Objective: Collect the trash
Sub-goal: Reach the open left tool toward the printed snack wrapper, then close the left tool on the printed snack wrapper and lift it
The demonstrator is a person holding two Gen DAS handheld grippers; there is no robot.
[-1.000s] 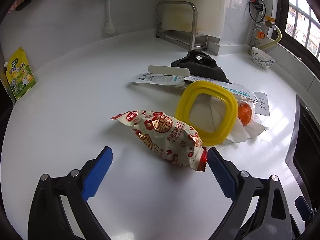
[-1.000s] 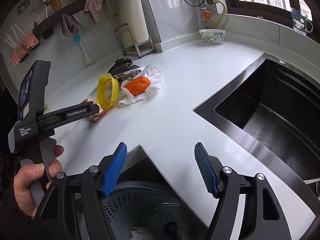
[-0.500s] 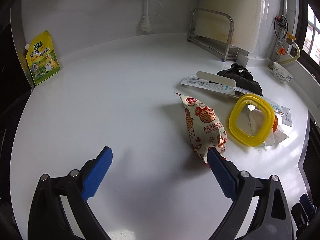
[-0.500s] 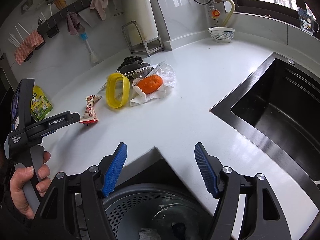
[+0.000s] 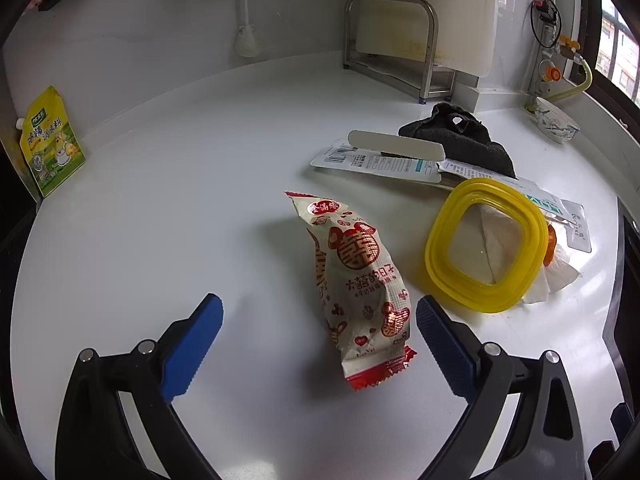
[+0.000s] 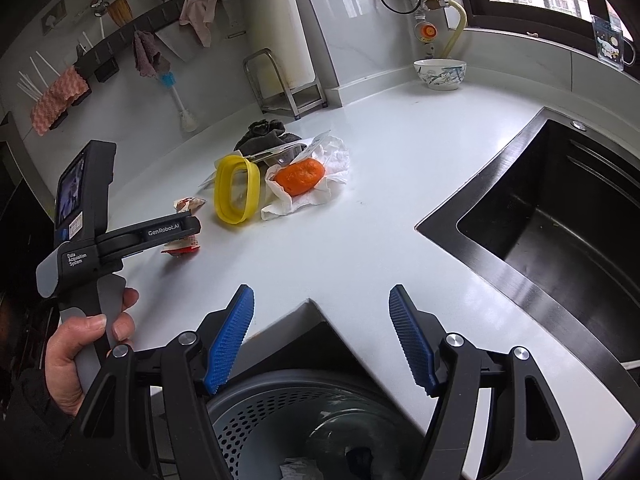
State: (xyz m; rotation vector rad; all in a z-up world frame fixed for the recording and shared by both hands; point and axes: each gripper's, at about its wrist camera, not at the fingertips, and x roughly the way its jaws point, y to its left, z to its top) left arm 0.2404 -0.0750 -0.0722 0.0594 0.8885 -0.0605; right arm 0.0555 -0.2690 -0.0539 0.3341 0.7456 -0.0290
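A red-and-cream snack wrapper [image 5: 356,280] lies flat on the white counter [image 5: 180,220]. My left gripper [image 5: 318,304] is open just short of it, and the wrapper's near end lies between the fingers, closer to the right one. In the right wrist view the left gripper [image 6: 194,227] hangs over the wrapper [image 6: 186,204] and hides part of it. Behind lie a yellow ring lid [image 5: 440,276], an orange peel [image 6: 300,176] on crumpled tissue [image 6: 332,160], and a packaging card [image 5: 380,162]. My right gripper [image 6: 320,294] stands open and empty above a grey perforated bin [image 6: 280,412].
A black cloth [image 5: 460,140] lies behind the card. A steel rack [image 5: 392,40] and a patterned bowl [image 6: 440,74] stand at the back. A yellow sachet [image 5: 52,144] leans at far left. A dark sink [image 6: 560,220] opens at right. A hand [image 6: 80,352] grips the left tool.
The left gripper swung away to the left, then came back over the wrapper, which now lies lengthwise between its fingers. The right gripper stayed above the bin.
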